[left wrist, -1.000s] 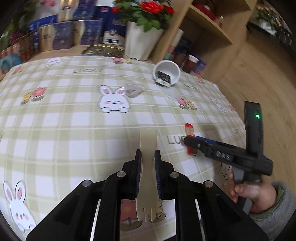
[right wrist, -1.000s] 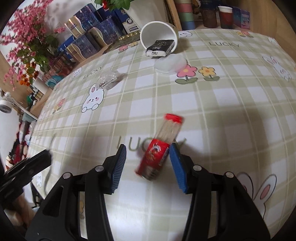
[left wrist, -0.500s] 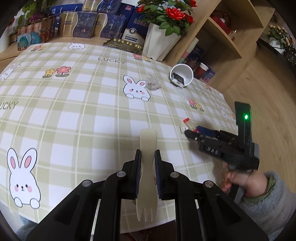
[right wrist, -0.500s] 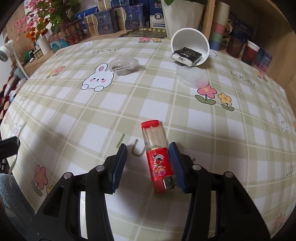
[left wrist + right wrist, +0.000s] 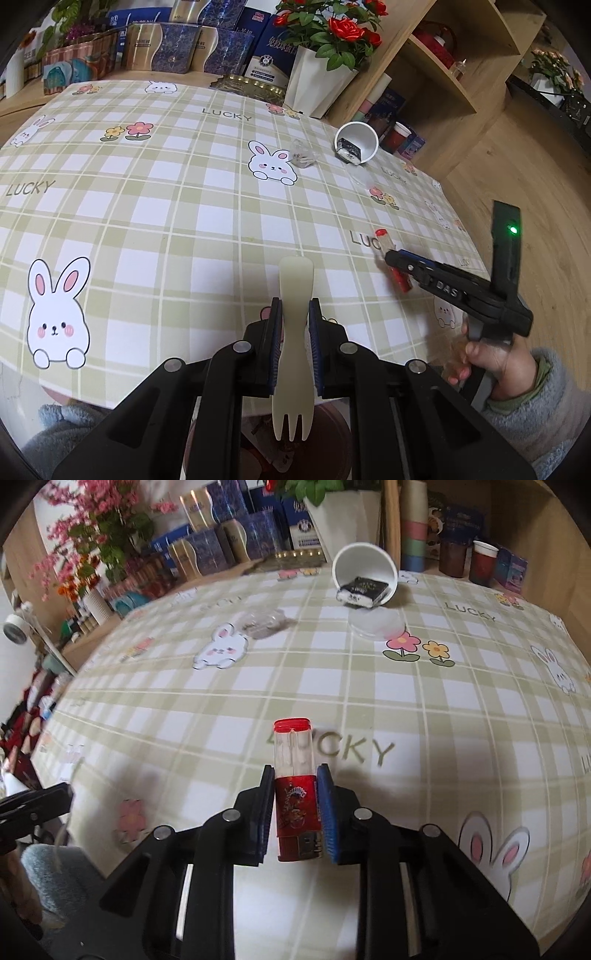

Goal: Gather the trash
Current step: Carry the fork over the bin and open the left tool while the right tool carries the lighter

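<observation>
Checked cloth with rabbit prints covers the desk (image 5: 155, 206). A pale plastic fork (image 5: 293, 332) is clamped between the closed jaws of the left claw (image 5: 294, 332), beyond the desk's near edge. A red lighter (image 5: 297, 797) is gripped by the right claw (image 5: 295, 805) above the near edge. A tipped white cup (image 5: 364, 574) containing a black packet (image 5: 364, 589) lies near the far edge, with a crumpled clear wrapper (image 5: 260, 622) beside it.

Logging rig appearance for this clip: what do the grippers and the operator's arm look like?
Both the left gripper and right gripper are matte black with blue ribbed pads and silver bolts. The right one shows a green light and "DAS" lettering, held by a bare hand in a fuzzy grey sleeve.
</observation>
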The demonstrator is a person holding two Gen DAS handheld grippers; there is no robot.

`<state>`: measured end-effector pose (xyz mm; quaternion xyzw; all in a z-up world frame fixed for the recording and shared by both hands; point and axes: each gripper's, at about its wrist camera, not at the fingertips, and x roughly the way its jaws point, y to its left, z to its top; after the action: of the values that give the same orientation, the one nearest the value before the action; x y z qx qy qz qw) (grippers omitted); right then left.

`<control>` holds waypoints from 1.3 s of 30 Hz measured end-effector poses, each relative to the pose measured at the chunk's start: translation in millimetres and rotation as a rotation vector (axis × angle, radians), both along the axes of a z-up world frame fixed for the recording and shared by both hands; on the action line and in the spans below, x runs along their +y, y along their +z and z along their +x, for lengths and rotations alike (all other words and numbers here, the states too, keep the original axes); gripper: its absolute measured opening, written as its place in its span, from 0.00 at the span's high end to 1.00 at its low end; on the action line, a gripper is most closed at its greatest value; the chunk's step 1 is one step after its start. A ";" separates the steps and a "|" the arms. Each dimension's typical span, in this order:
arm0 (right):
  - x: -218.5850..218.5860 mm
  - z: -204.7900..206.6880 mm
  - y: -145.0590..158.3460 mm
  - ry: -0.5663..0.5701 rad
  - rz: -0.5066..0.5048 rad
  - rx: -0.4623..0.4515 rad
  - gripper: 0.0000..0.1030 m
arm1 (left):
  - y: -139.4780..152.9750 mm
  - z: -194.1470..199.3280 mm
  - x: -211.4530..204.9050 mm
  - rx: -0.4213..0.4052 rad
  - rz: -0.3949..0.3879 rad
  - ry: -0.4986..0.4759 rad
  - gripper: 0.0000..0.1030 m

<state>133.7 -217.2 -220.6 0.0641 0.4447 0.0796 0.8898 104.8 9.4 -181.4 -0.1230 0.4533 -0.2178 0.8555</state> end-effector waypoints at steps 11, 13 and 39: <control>21.7 -61.7 36.6 0.062 0.041 -0.088 0.74 | 16.7 -40.3 7.1 -0.028 -0.005 -0.001 0.86; 28.4 -71.8 40.3 0.076 0.045 -0.102 0.74 | 18.0 -49.4 8.5 -0.031 0.007 -0.004 0.86; 77.7 -173.2 24.3 0.217 0.137 -0.074 0.74 | -30.1 -141.4 28.3 0.095 0.036 0.021 0.86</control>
<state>-39.5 -139.5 -196.3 0.0735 0.4095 0.2079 0.8853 -36.5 37.7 -211.5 -0.1225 0.4962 -0.1944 0.8373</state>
